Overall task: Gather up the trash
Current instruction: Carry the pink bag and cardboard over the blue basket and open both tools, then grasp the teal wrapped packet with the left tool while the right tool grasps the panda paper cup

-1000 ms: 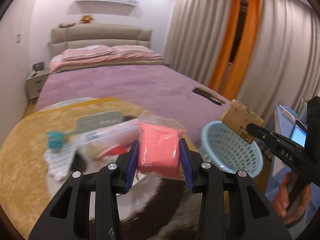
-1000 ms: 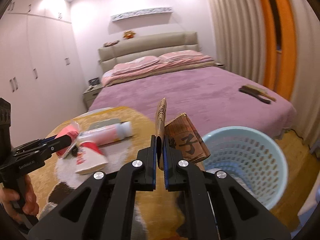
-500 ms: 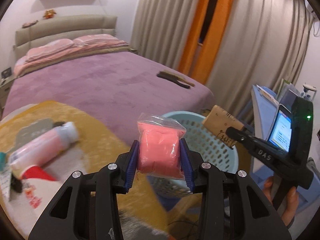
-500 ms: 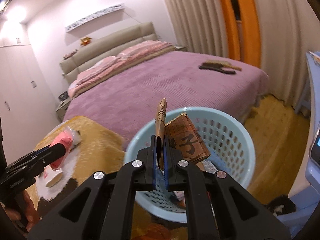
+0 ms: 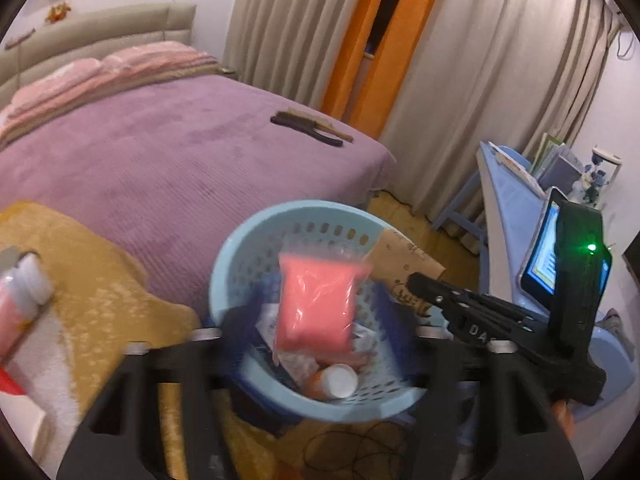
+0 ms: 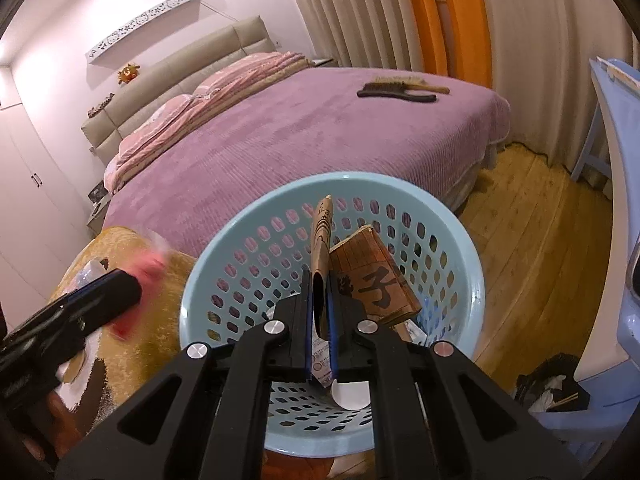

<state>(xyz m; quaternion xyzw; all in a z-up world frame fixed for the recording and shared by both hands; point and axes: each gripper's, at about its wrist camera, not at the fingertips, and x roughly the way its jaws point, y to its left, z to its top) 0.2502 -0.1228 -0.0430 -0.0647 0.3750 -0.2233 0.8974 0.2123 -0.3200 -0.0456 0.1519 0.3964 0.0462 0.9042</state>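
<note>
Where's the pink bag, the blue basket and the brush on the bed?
Pink bag [image 5: 316,304]: left wrist view, middle of the bag.
Basket [image 6: 224,256]: right wrist view, left rim.
Brush [image 6: 384,90]: right wrist view, dark bristle head.

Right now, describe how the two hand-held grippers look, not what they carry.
Both are matte black plastic tools with cut-out, angular finger arms, silver round bolts at the joints and blue pads on the inner faces. The left hand-held gripper is motion-blurred. The right hand-held gripper bears pale lettering on its side, a green light on its upright rear block and a phone mounted there.
</note>
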